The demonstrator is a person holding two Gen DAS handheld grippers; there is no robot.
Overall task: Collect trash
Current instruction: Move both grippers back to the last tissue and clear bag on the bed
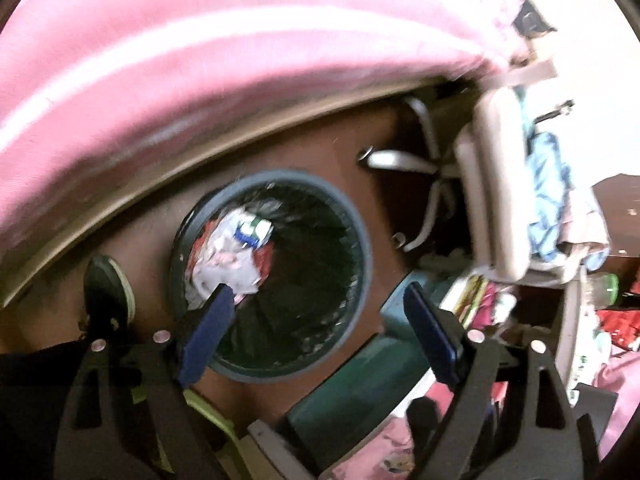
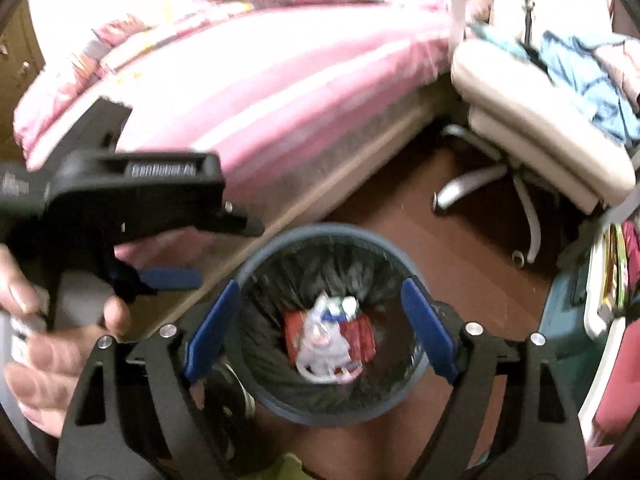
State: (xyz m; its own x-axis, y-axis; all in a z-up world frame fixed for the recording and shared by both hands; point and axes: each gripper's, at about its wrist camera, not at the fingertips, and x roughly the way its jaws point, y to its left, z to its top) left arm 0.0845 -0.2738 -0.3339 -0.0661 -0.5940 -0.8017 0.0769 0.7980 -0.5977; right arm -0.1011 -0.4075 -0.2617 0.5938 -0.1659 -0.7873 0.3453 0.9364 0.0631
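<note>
Above the bin (image 2: 328,412) beside the bed (image 2: 280,92), both grippers, left (image 1: 318,320) and right (image 2: 322,320), hover with fingers spread and empty, crumpled wrappers (image 2: 330,340) inside the bin.

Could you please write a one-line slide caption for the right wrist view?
Open right gripper above the lined trash bin holding crumpled wrappers, beside a pink-sheeted bed.

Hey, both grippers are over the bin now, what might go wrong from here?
The two hand-held grippers sit close: the left hand-held gripper could knock the right hand-held gripper. The round dark bin with a black liner stands near the white swivel chair's legs, so a bump could tip its crumpled white and red wrappers out.
</note>
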